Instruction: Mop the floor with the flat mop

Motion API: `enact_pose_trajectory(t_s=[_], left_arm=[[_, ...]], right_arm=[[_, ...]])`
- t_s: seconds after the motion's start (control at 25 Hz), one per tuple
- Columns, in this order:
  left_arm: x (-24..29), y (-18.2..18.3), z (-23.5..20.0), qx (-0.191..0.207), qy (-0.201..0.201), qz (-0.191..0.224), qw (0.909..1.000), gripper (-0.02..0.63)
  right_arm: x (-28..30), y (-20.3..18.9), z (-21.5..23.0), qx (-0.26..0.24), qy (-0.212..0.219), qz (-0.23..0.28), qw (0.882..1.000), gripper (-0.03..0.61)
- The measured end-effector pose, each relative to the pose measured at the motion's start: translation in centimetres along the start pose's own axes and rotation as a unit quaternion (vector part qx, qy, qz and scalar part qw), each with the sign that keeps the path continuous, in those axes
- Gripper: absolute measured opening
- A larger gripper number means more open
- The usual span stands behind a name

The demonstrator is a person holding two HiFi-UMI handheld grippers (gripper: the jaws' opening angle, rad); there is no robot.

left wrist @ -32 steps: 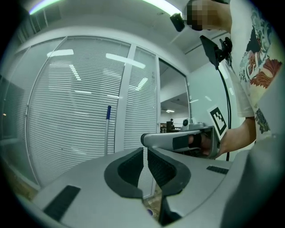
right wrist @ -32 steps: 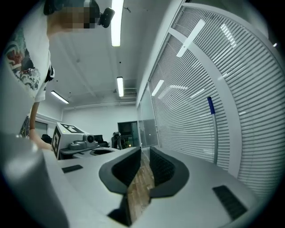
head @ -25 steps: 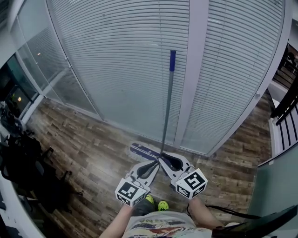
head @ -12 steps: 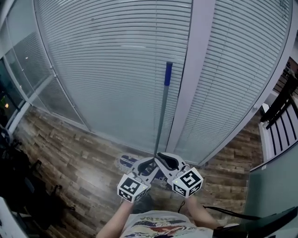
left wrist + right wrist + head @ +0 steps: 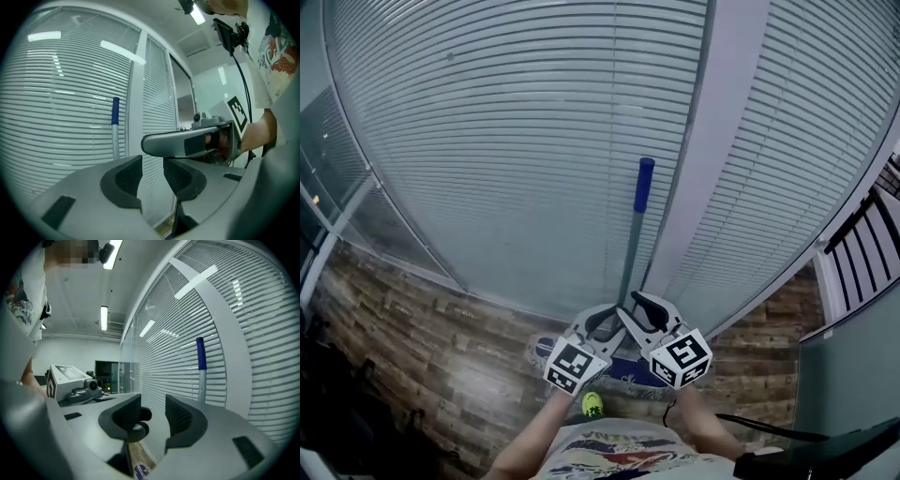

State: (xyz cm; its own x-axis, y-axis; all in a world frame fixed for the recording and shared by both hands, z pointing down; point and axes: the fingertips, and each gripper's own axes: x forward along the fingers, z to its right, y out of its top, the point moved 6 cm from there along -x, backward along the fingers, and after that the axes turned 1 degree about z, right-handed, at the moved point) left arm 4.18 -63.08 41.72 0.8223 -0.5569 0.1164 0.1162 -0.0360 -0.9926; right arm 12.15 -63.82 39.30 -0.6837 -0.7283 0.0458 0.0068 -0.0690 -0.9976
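The flat mop's grey handle with a blue top grip stands upright against the blind-covered glass wall. Its blue mop head lies on the wood floor, mostly hidden behind the grippers. In the head view my left gripper and right gripper sit on either side of the handle's lower end. Both sets of jaws have just been opening and hold nothing. In the left gripper view the gripper is open, with the handle off to its left. In the right gripper view the gripper is open, with the handle off to its right.
A glass wall with white blinds and a pale upright post stand directly ahead. Wood-plank floor runs along its base. A dark railing is at the right. A yellow-green shoe shows below the left gripper.
Both grippers were shut on the mop handle and now stand open off it. The person and mop have moved closer to the glass wall, where the handle now rests.
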Motion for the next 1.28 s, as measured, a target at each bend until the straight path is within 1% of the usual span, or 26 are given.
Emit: enact_pose_trajectory(t_s=[0.16, 0.28, 0.36, 0.48, 0.72, 0.88, 1.0, 1.08, 1.2, 1.28], left_arm=[[2.6, -0.5, -4.1, -0.005, -0.008, 0.004, 0.9999, 0.128], [4.3, -0.2, -6.2, 0.005, -0.02, 0.01, 0.9997, 0.129], [5.5, 0.4, -7.6, 0.013, -0.024, 0.015, 0.9995, 0.129], [7.6, 0.8, -9.6, 0.015, -0.029, 0.019, 0.9993, 0.129], [10.9, 0.7, -12.2, 0.016, -0.02, 0.016, 0.9995, 0.129], [13.5, 1.7, -12.8, 0.026, -0.014, 0.008, 0.9995, 0.133], [15.3, 0.5, -13.5, 0.04, -0.004, -0.003, 0.9992, 0.133], [15.5, 0.4, -13.8, 0.039, 0.005, 0.003, 0.9992, 0.116], [15.0, 2.4, -13.6, 0.021, 0.013, 0.016, 0.9996, 0.104], [13.6, 2.7, -12.7, 0.035, 0.008, 0.014, 0.9993, 0.097]], right_arm=[[3.6, 0.0, 3.0, -0.018, -0.033, -0.009, 0.999, 0.167], [5.5, 0.8, 4.9, -0.028, -0.058, -0.007, 0.998, 0.183], [6.6, 1.9, 6.4, -0.037, -0.073, -0.003, 0.997, 0.186], [7.7, 3.7, 8.9, -0.046, -0.092, 0.006, 0.995, 0.186], [8.8, 6.0, 12.9, -0.066, -0.115, 0.027, 0.991, 0.187], [9.4, 7.2, 16.0, -0.058, -0.106, 0.034, 0.992, 0.187], [10.5, 6.6, 17.6, -0.06, -0.083, 0.037, 0.994, 0.187], [11.4, 7.0, 18.0, -0.066, -0.062, 0.03, 0.995, 0.187], [11.9, 9.4, 17.9, -0.068, -0.048, 0.024, 0.996, 0.187], [11.6, 9.7, 16.8, -0.07, -0.048, 0.027, 0.996, 0.187]])
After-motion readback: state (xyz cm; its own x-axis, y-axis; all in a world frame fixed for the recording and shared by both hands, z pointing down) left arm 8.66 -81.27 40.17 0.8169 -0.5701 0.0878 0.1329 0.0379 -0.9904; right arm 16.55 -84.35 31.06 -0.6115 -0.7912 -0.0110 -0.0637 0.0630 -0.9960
